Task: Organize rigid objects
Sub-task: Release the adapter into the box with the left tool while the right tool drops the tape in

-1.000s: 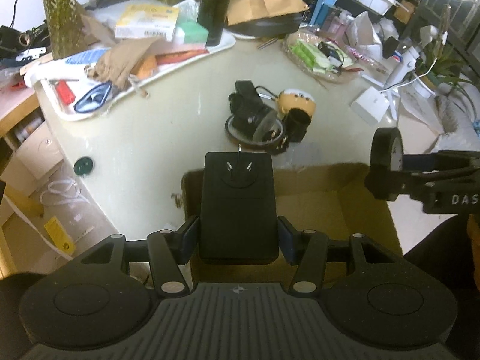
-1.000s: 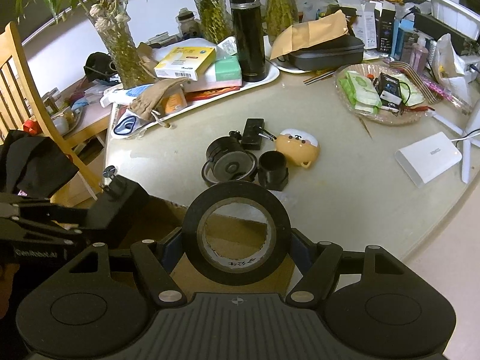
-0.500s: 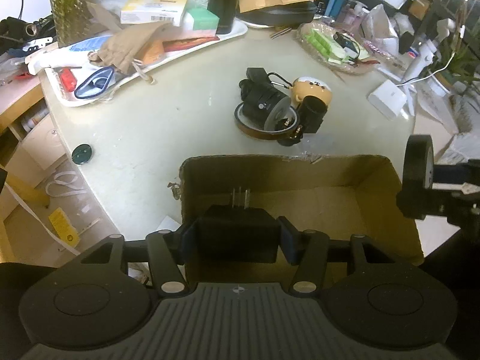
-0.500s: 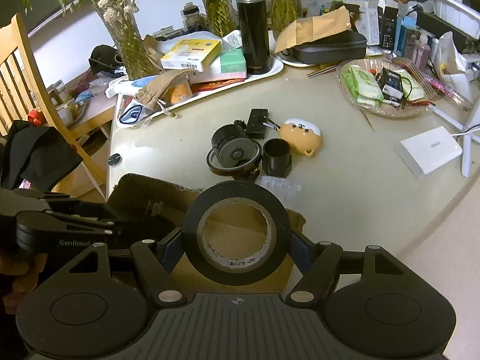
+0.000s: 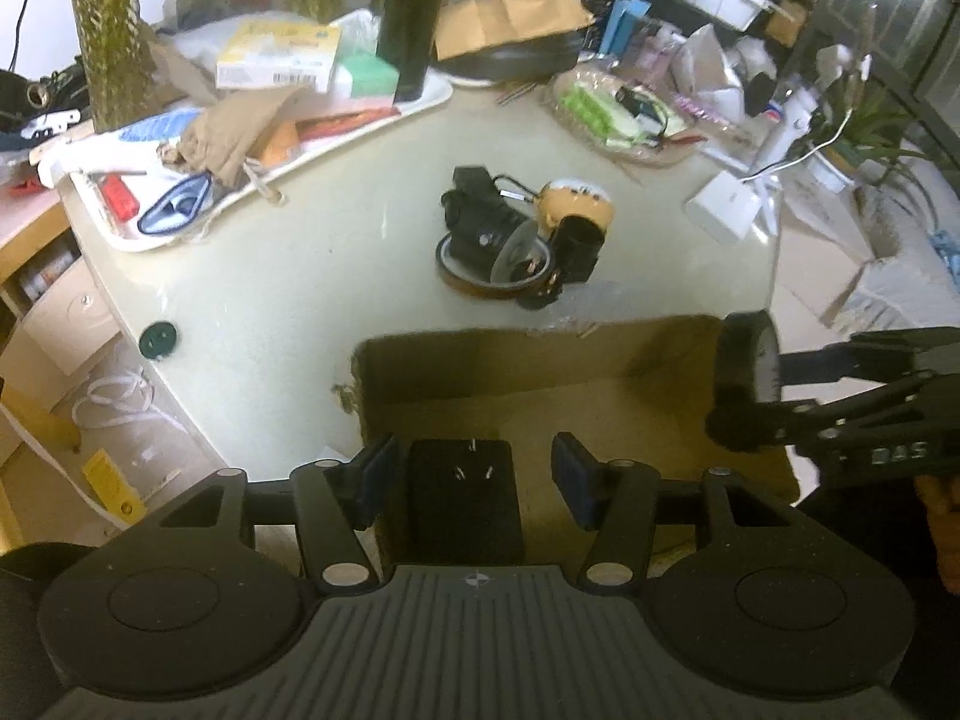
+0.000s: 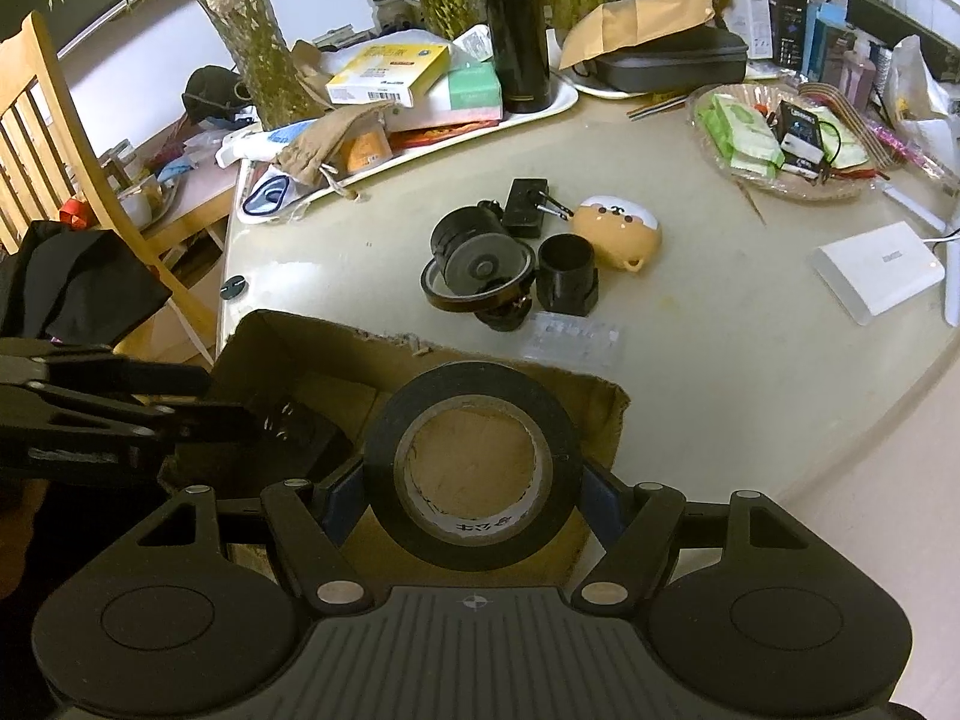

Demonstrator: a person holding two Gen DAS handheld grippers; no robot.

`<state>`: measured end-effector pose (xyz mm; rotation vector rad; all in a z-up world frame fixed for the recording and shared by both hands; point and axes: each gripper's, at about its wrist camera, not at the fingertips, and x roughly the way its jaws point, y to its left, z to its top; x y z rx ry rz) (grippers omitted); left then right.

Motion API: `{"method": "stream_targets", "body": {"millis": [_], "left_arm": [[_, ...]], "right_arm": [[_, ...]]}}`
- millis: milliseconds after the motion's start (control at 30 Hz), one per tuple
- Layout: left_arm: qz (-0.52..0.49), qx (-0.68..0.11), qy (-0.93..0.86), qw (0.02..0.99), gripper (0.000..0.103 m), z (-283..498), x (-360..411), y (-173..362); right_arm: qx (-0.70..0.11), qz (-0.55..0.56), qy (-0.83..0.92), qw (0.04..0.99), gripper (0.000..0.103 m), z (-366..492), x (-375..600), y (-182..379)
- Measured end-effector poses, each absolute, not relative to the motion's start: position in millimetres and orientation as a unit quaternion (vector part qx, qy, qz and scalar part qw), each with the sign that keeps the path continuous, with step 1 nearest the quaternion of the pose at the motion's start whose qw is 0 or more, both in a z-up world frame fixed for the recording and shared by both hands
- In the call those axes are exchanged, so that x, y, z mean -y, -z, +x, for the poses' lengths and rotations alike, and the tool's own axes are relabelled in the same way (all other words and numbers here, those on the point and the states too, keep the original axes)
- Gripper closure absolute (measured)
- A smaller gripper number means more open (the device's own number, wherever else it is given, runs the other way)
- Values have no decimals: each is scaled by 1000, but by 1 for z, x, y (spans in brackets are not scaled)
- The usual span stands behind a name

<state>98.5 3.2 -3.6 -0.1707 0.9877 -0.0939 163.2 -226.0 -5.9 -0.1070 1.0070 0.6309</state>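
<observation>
Left gripper (image 5: 474, 474) over cardboard box (image 5: 540, 360), jaws spread, clear of black adapter (image 5: 462, 498) lying inside. Right gripper (image 6: 474, 480) clamps black tape roll (image 6: 474, 468) upright above box's right side.

- The cardboard box (image 5: 540, 396) is brown, matt and rough, with frayed torn edges.
- The tape roll (image 6: 474, 474) has a smooth black outer band with a slight sheen and a brown paper core.
- The power adapter (image 5: 462, 498) is matt black plastic with small metal prongs.
- The counter (image 5: 336, 276) is pale, smooth and glossy.
- The flask (image 6: 517, 30) is glossy black with a metal rim.
- The pouch (image 6: 327, 141) is coarse tan cloth.
- The chair (image 6: 54, 138) is smooth light wood.
</observation>
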Motion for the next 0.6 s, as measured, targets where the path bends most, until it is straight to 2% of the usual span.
{"method": "stream_targets", "body": {"millis": [600], "left_arm": [[-51, -480, 18, 875, 48, 99, -24, 11]], "right_arm": [[-505, -83, -298, 806, 28, 174, 204, 26]]}}
